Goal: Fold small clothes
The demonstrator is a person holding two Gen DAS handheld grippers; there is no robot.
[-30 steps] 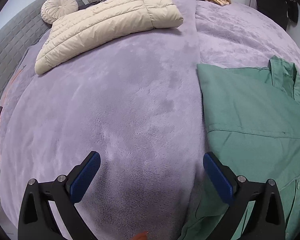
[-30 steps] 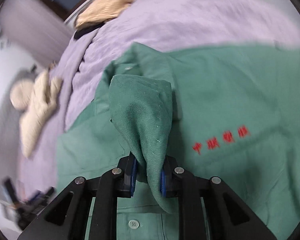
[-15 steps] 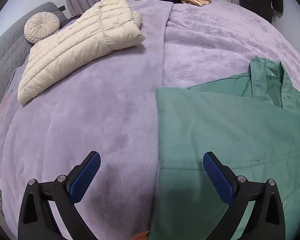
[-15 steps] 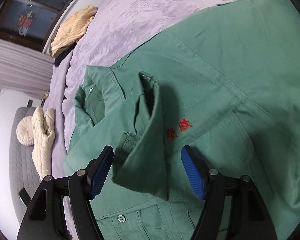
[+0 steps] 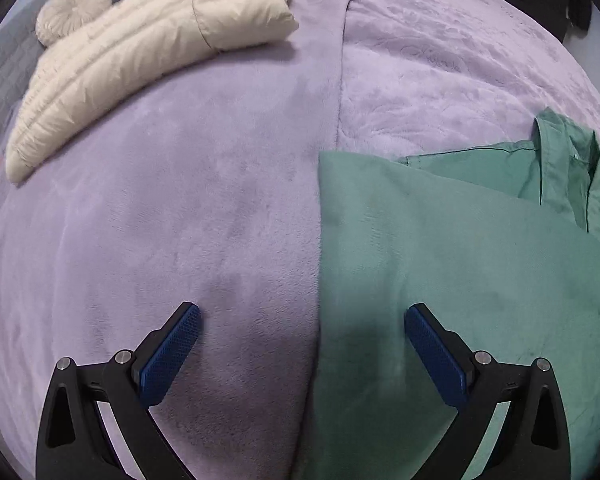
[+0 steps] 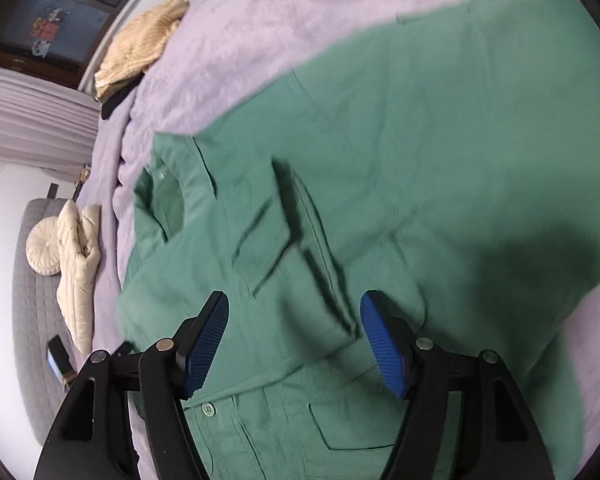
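Released since the earlier frame, the sleeve (image 6: pixel 300 236) now lies flat on the green shirt (image 6: pixel 440 168); our right gripper (image 6: pixel 294 340), jaws just opened, and left gripper (image 5: pixel 302 344) hover spread, empty. Left side folded; further folds remain on the purple blanket (image 5: pixel 180 200).

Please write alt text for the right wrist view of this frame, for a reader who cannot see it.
The open right claw, with blue ribbed pads, hovers over a green button-up work shirt spread on a lilac plush blanket, holding nothing. A folded sleeve lies on the shirt just ahead of it. At the left edge lie a cream quilted puffer jacket and a round cream cushion.
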